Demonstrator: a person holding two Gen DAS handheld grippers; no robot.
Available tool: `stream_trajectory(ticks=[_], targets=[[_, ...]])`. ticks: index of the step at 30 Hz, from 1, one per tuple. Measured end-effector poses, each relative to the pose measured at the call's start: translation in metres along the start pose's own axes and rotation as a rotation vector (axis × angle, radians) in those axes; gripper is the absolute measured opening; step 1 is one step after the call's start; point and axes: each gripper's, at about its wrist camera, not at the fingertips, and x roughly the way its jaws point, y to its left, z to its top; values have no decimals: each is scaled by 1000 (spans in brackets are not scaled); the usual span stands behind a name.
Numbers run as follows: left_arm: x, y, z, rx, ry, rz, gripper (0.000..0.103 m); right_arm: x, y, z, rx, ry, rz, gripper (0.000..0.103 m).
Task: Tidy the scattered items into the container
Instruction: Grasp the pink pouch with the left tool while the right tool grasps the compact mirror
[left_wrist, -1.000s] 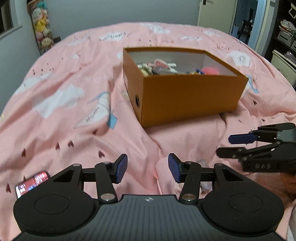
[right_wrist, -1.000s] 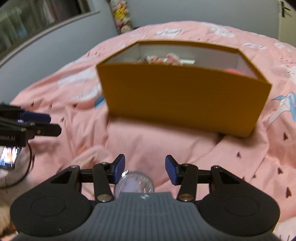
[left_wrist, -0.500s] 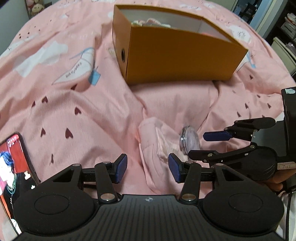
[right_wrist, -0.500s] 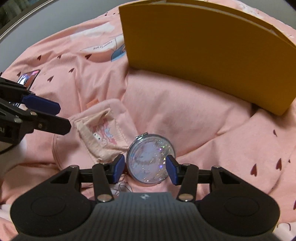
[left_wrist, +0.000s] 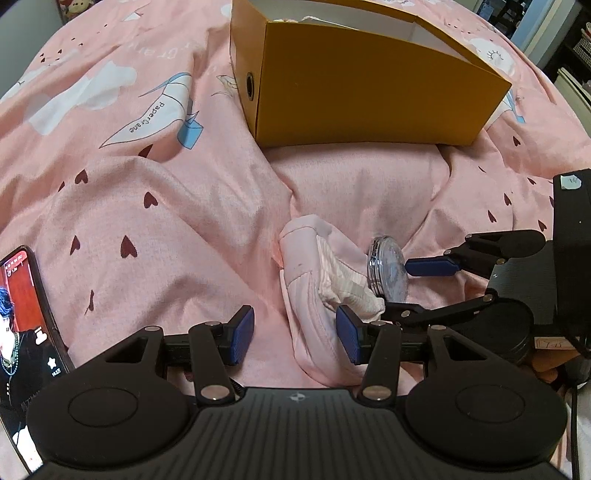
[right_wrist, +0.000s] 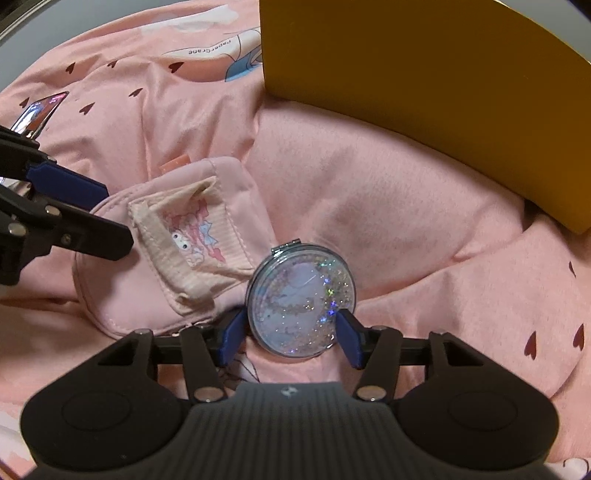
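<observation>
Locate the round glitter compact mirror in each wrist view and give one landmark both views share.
Left wrist: glitter compact mirror right of centre, seen edge-on beside the pink pouch, between the right gripper's fingers.
Right wrist: mirror low centre, face-on, between the right gripper's blue pads.
Shared landmark: orange box behind it.

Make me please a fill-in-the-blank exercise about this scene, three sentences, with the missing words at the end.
1. The right gripper has its blue pads on either side of the round glittery ____.
2. The orange box stands on a bedspread of ____ colour.
3. The pads of the left gripper stand ____, with nothing between them but the pink pouch beyond.

Missing words: mirror; pink; open
</observation>
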Motion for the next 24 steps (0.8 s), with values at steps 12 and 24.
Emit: stream_trajectory(ticks=[12, 24], targets=[[0, 1, 0, -9, -4, -1, 57, -16, -6, -6, 41, -48, 8, 42], [13, 6, 5, -85, 18, -37, 62, -32, -34, -9, 161, -108, -103, 28]])
